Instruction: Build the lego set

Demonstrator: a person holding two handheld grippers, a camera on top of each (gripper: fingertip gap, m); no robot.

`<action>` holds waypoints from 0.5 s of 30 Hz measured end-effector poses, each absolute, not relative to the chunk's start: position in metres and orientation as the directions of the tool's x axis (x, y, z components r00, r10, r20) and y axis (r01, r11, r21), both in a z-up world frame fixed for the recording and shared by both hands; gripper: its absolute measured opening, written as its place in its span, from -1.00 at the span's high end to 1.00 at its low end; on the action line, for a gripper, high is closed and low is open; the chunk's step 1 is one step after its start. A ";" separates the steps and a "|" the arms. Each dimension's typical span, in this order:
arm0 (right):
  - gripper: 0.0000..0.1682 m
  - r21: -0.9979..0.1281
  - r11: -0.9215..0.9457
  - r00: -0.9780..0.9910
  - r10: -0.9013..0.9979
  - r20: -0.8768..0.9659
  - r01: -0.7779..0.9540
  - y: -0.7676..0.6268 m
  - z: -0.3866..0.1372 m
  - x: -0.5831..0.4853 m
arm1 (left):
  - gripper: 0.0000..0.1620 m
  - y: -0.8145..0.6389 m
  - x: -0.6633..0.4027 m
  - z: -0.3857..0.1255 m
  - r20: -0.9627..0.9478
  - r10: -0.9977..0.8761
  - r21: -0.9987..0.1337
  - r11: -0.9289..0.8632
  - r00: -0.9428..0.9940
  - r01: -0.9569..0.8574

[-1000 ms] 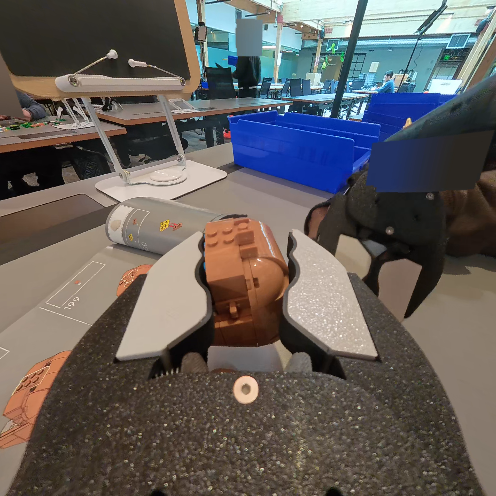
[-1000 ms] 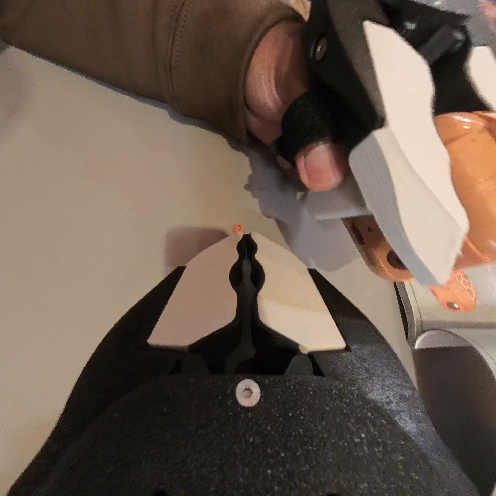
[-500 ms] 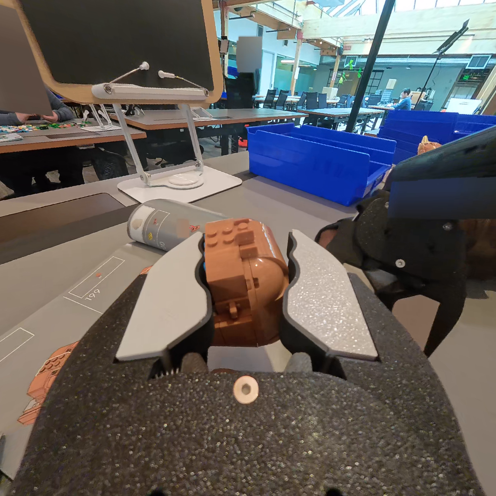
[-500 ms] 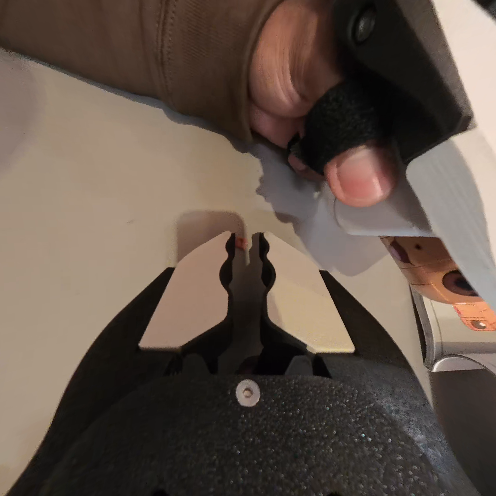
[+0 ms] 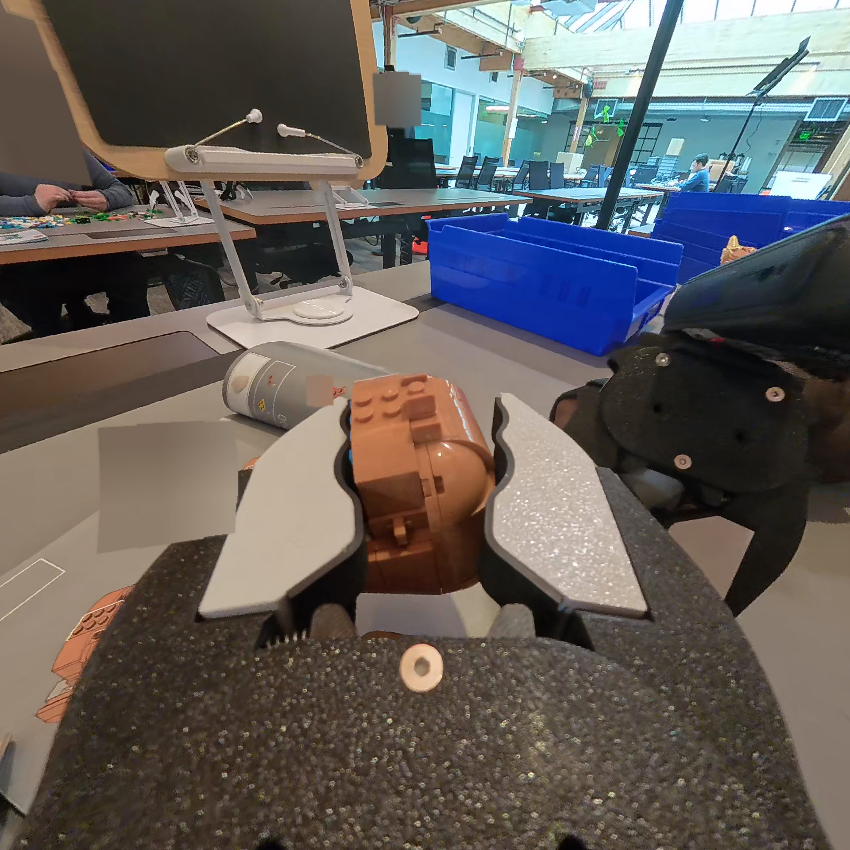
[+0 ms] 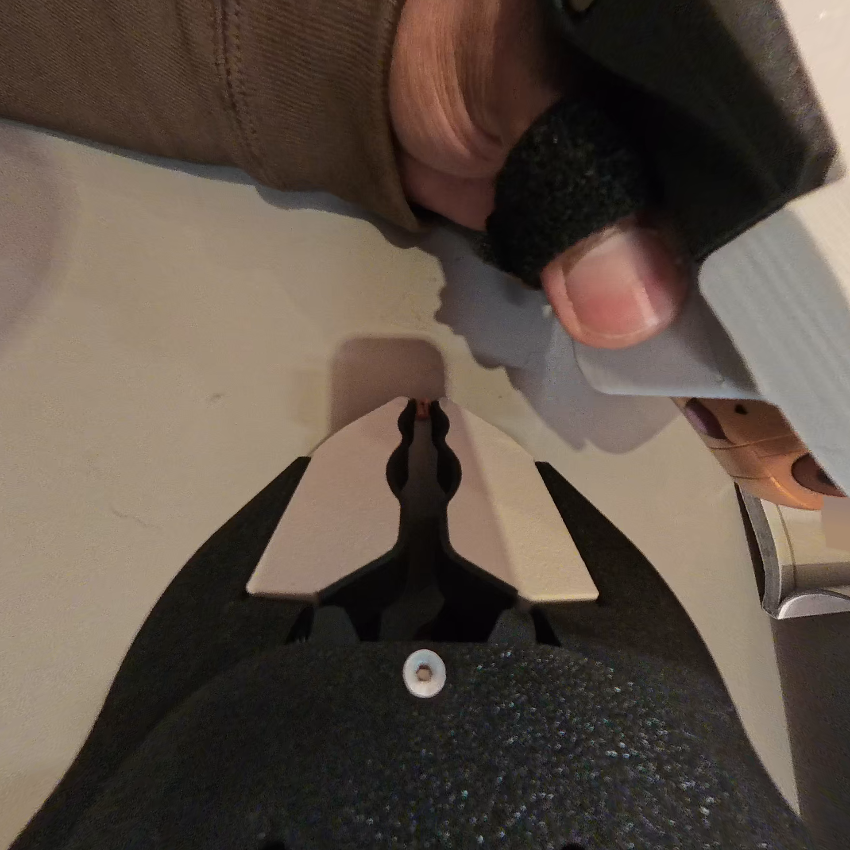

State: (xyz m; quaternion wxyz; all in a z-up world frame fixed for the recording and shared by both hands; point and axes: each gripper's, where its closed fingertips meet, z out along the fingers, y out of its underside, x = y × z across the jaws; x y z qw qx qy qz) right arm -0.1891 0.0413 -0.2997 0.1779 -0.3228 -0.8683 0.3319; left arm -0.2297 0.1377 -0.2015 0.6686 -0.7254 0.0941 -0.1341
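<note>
My left gripper (image 5: 421, 404) is shut on a brown lego assembly (image 5: 418, 478) and holds it above the grey table. The assembly has studs on top and a rounded right side. My right gripper (image 6: 425, 404) points down at the pale table top, its tips closed on a tiny orange lego piece (image 6: 422, 410) that rests on the surface. In the left wrist view the right gripper (image 5: 690, 437) hangs just right of the assembly. In the right wrist view the left gripper's grey finger (image 6: 759, 322), a thumb (image 6: 611, 294) and the assembly's underside (image 6: 759, 464) show at the upper right.
A rolled grey instruction booklet (image 5: 285, 386) lies behind the assembly. A tablet on a white stand (image 5: 276, 161) stands at the back left, blue bins (image 5: 542, 285) at the back right. A printed grey instruction sheet (image 5: 87, 644) lies at the left. A brown sleeve (image 6: 184, 92) crosses above the right gripper. My hands' fingertips stand some 15 cm from each other.
My right gripper opened around the tiny orange piece on the table, then closed on it. The left gripper and assembly moved up and right in the right wrist view.
</note>
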 end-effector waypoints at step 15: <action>0.76 -0.842 0.448 -0.392 0.862 0.320 0.299 0.124 -0.213 -0.102 | 0.30 0.137 -0.213 -0.203 0.052 -0.364 -0.995 -0.101 0.930 0.016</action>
